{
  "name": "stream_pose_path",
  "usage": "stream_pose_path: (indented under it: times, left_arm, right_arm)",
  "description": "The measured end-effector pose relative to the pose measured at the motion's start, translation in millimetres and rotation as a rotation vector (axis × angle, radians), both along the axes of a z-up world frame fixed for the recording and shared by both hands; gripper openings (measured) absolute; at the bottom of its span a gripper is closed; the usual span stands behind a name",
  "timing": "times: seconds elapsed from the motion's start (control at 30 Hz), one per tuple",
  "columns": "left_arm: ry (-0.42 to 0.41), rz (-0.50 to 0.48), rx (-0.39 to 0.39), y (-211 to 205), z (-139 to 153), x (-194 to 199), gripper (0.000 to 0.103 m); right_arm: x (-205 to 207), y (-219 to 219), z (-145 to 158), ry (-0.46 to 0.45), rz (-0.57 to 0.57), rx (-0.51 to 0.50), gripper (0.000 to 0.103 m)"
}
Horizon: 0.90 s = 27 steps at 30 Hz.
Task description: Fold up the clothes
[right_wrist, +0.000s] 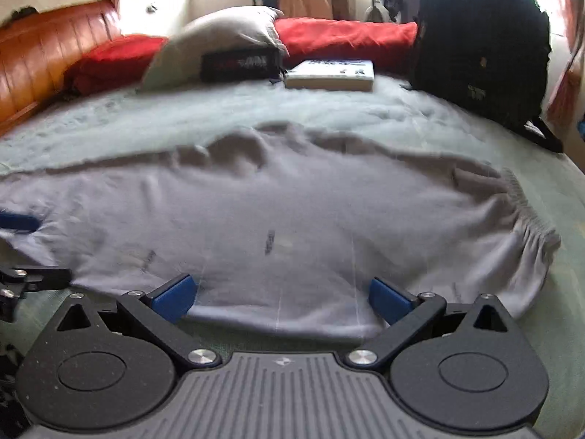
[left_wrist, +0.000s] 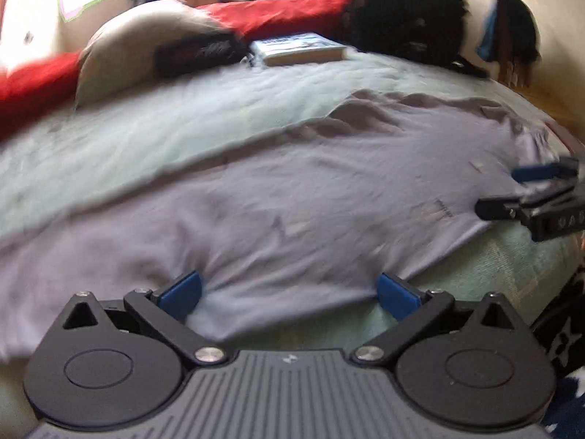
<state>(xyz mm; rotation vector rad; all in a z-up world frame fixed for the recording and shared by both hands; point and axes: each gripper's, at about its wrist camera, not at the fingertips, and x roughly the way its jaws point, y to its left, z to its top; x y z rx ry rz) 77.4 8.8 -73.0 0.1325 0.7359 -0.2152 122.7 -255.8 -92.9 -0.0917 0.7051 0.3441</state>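
A light grey garment (left_wrist: pixel 292 190) (right_wrist: pixel 278 212) lies spread and wrinkled across the pale green bed sheet (left_wrist: pixel 182 120) (right_wrist: pixel 219 109). Its gathered elastic edge (right_wrist: pixel 526 219) is at the right. My left gripper (left_wrist: pixel 289 292) is open, its blue pads straddling the garment's near edge, with cloth between them. My right gripper (right_wrist: pixel 281 294) is open in the same way over the near hem further right. Each gripper shows in the other's view: the right gripper (left_wrist: pixel 512 190) at the far right, the left gripper (right_wrist: pixel 29 248) at the far left. Both views are motion-blurred.
At the head of the bed are a grey pillow (right_wrist: pixel 219 40), red cushions (right_wrist: pixel 343 36), a black pouch (right_wrist: pixel 241 64) and a book (right_wrist: pixel 329 73). A black backpack (right_wrist: pixel 475 36) stands at the back right. A brown padded panel (right_wrist: pixel 44 55) runs along the left.
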Motion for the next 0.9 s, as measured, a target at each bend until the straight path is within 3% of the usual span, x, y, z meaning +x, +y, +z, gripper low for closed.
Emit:
stream_pose_path:
  times: [0.07,0.17,0.27,0.4,0.53,0.63,0.77,0.9]
  left_arm:
    - [0.017,0.017,-0.03,10,-3,-6,0.102]
    - [-0.054,0.042,-0.01,32,12,-14,0.102]
    - [-0.07,0.146,0.005,62,14,-9,0.102]
    - [0.037,0.269,-0.027,101,-8,-8,0.102]
    - [0.009,0.227,-0.132,114,-1,-27,0.102]
    - [-0.056,0.256,-0.155,128,9,-27,0.102]
    - [0.026,0.319,-0.173,143,-4,-10,0.102]
    - [0.015,0.263,-0.179,142,0,-16,0.102]
  right_arm:
    - [-6,4,-1,-0.027,-0.003,-0.022,0.103]
    - [-5,-1,1,-0.002,-0.02,0.001,0.103]
    - [-6,1,-1,-0.001,-0.038,-0.004,0.103]
    - [-9,6,-3,-0.014,-0.057,-0.021,0.103]
    - [-9,6,-2,-0.01,-0.065,-0.021,0.103]
    - [-9,8,-3,-0.012,-0.073,-0.031,0.103]
    - [-10,9,-3,-0.015,-0.087,-0.034,0.103]
    - [-11,10,-2,-0.009,-0.096,-0.037,0.103]
